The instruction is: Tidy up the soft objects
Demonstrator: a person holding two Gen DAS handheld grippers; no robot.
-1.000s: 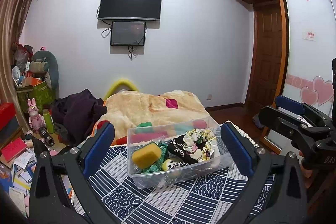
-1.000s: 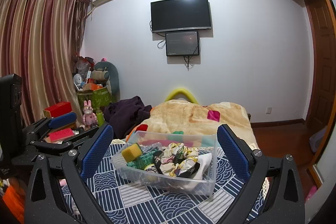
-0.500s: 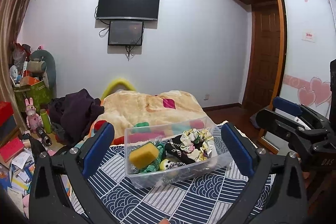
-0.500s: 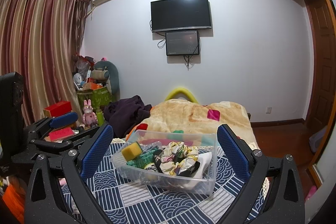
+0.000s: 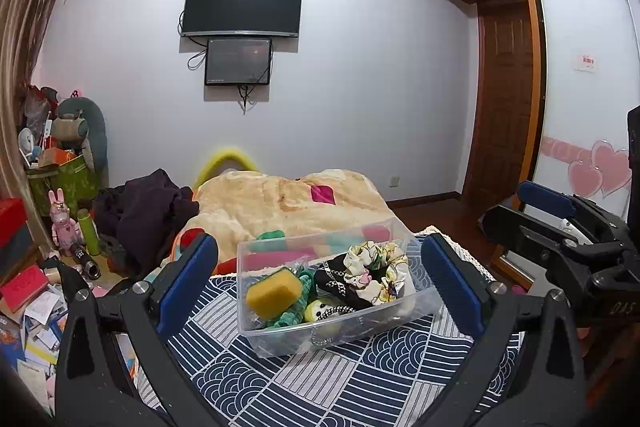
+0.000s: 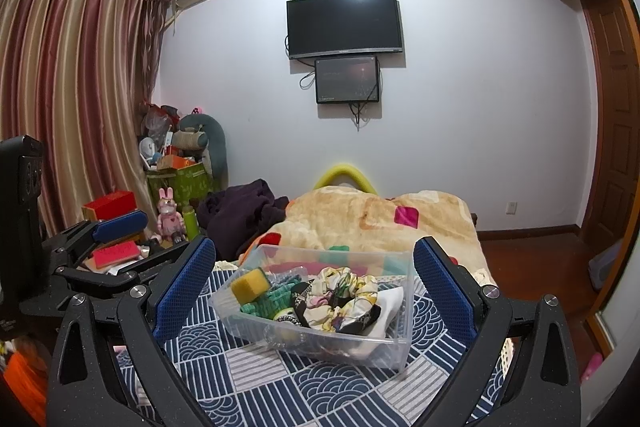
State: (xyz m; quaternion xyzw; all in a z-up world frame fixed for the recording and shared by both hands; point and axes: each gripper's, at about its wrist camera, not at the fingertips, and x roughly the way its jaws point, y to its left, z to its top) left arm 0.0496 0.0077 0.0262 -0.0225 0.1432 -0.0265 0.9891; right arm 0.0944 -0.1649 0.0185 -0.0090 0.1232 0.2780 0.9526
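Observation:
A clear plastic bin stands on a blue patterned cloth. It holds a yellow sponge, a green knitted piece, a floral scrunchie, black fabric and a small yellow toy. My left gripper is open and empty, its jaws wide apart in front of the bin. My right gripper is open and empty too, held just short of the bin. Each gripper shows at the side of the other's view.
A bed with a tan blanket lies behind the bin, with dark clothes on its left. Boxes, toys and papers crowd the left floor. A wardrobe and door stand at the right.
Both grippers stay open and nearly still. The left wrist view has drifted slightly, so the bin sits a little further left in it.

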